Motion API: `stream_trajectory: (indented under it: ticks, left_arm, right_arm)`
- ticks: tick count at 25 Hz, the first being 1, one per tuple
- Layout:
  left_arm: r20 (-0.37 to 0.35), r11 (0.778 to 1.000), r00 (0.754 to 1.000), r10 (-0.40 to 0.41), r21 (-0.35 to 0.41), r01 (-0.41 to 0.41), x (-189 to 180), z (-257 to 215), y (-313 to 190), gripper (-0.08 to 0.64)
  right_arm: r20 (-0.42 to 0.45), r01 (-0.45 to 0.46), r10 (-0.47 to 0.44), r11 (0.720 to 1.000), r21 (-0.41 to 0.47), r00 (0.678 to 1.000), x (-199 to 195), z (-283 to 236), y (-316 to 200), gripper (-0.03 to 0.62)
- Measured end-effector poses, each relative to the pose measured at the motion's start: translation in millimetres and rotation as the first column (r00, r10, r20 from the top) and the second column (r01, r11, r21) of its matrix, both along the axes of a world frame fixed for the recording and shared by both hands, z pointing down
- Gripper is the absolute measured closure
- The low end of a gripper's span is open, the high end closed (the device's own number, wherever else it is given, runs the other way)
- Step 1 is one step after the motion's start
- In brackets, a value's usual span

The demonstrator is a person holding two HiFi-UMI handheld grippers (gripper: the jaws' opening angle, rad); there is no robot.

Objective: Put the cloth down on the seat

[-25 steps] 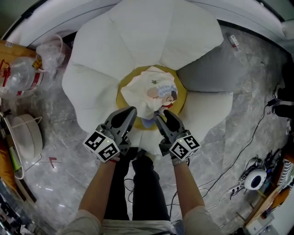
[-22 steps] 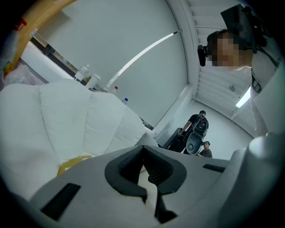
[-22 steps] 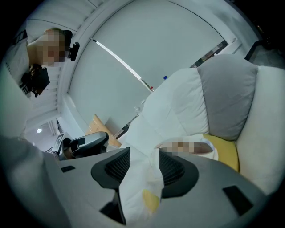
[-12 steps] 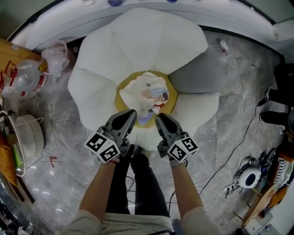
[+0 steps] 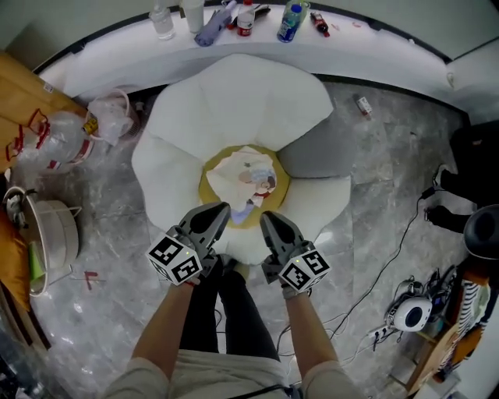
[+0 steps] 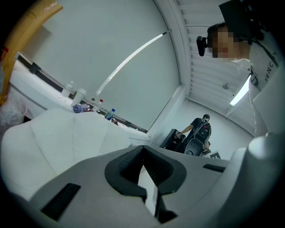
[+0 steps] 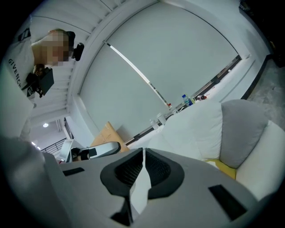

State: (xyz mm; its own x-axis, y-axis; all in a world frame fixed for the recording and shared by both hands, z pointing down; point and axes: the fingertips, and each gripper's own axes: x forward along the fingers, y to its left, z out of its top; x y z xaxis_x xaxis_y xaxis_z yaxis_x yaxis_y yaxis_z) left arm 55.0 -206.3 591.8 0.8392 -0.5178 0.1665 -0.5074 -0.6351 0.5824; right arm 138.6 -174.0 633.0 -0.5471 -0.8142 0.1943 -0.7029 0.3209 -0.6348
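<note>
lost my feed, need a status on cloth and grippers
Left gripper shut, empty. Right gripper has just been closing, nothing between its jaws. Cloth lies on yellow centre of seat, clear of both grippers. Nothing in the way.

text: "GIVENC" | on: person's white shirt (image 7: 12, 91) | other print: none legible

At your twelve o'clock, bottles (image 5: 291, 21) stand on the white ledge (image 5: 390, 51). At nine sit a plastic bag (image 5: 54, 136) and a basket (image 5: 53, 238). At four, cables (image 5: 387, 269) trail across the floor (image 5: 390, 171).
</note>
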Motion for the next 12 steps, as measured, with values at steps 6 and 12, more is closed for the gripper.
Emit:
stream_trajectory:
  ticks: [6,12]
  left_arm:
    - [0.026,0.998,0.999,0.044,0.037,-0.045,-14,-60,27,0.546]
    - [0.006,0.996,0.998,0.063,0.057,-0.064,-22,-121,51,0.546]
  right_arm:
    - [-0.028,0.089,-0.088,0.995,0.045,0.996,-22,-81,19,0.565]
    - [-0.056,0.153,-0.149,0.984,0.091,0.987,-29,-152,37,0.571]
